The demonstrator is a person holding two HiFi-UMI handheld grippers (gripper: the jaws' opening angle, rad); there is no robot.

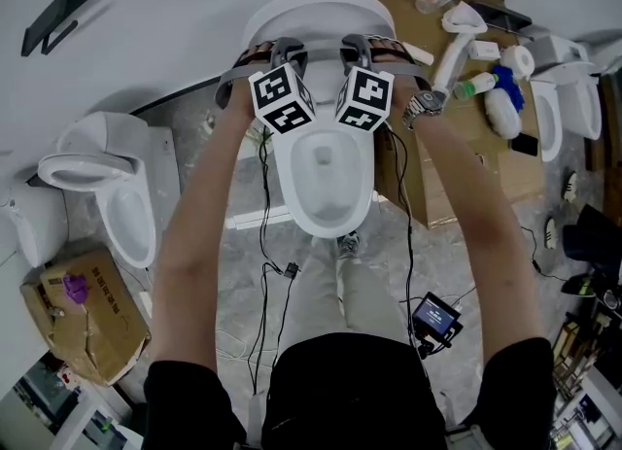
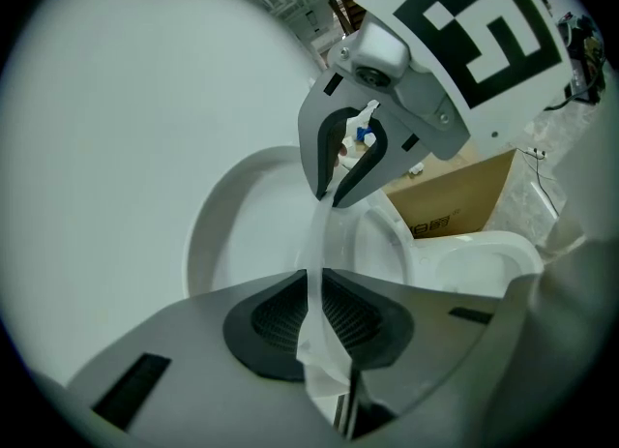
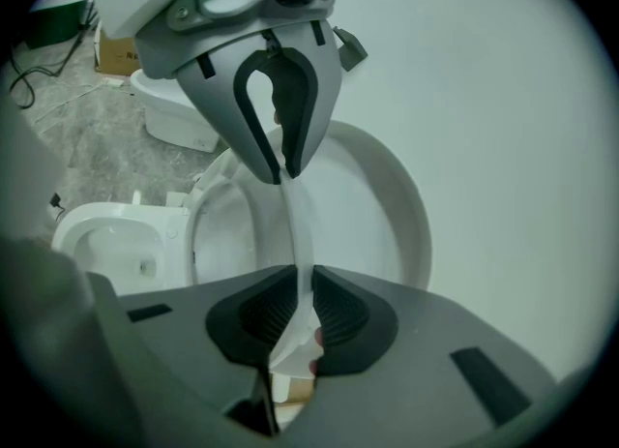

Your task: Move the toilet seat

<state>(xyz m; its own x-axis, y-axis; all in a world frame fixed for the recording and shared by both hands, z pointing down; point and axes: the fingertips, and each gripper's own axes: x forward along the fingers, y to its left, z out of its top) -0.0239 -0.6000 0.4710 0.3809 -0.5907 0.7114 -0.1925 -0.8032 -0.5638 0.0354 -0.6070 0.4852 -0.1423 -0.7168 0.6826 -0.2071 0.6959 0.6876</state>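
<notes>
The white toilet point(image 1: 326, 171) stands in the middle of the head view, and its seat point(image 1: 316, 11) is raised near the wall. My left gripper point(image 1: 282, 50) and right gripper point(image 1: 355, 48) sit side by side on the seat's top rim. In the left gripper view my left gripper point(image 2: 314, 311) is shut on the thin white seat edge point(image 2: 314, 243), and the right gripper point(image 2: 338, 190) pinches the same edge just beyond it. The right gripper view shows my right gripper point(image 3: 309, 315) shut on the seat edge point(image 3: 302, 224), with the left gripper point(image 3: 285, 170) ahead of it.
A second toilet point(image 1: 107, 176) stands at the left, with a torn cardboard box point(image 1: 83, 312) in front of it. Flattened cardboard point(image 1: 476, 118) with bottles lies at the right, beside another toilet point(image 1: 573, 98). Cables point(image 1: 267, 273) and a small device point(image 1: 435, 317) lie on the floor.
</notes>
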